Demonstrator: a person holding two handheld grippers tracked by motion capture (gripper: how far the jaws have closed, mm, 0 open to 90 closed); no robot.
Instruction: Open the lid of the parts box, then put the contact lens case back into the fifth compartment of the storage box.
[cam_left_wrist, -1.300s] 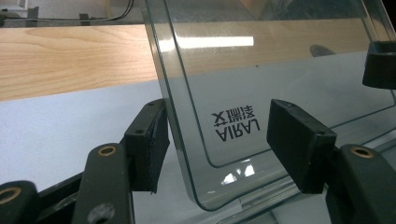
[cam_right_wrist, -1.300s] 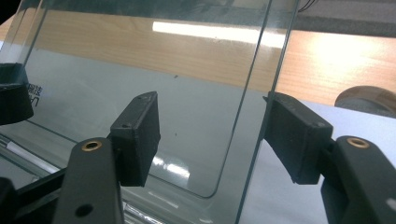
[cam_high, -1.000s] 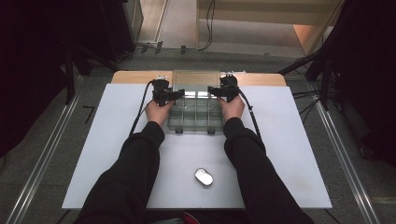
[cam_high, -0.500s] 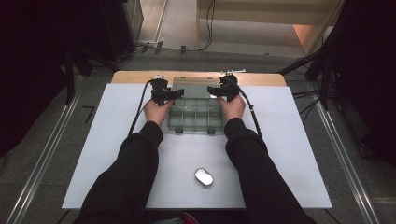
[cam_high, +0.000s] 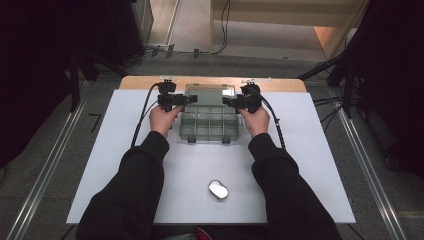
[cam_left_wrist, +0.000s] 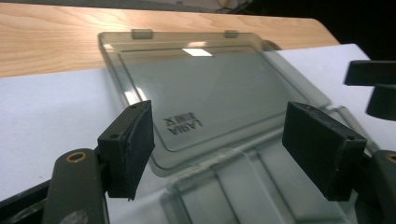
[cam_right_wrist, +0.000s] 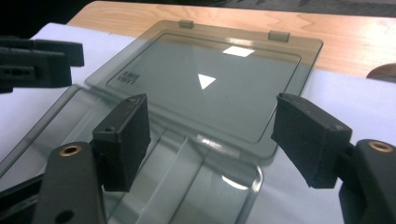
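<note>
The white rectangular table top (cam_high: 310, 165) carries a clear smoke-tinted plastic compartment box (cam_high: 210, 122), open, with its flat hinged lid (cam_left_wrist: 205, 88) laid back toward the bare wooden edge of the table. In both gripper views the lid lies ahead of and beyond the jaws, flat on the surface, with the box's divided tray just under and between them.

The left gripper (cam_high: 186, 99) hangs at the box's left far corner and the right gripper (cam_high: 229, 101) at its right far corner, pointing toward each other. Both have just been opening; their jaws stand wide with nothing pressed between the pads, and the lid is free of them. By my reading, the step in hand is the release after swinging the lid open.

A small oval silver metal object (cam_high: 218, 189) lies well behind both grippers, near the person's side of the table. The next move likely calls for one gripper to draw back to it, close on its narrow sides and carry it to a compartment.
</note>
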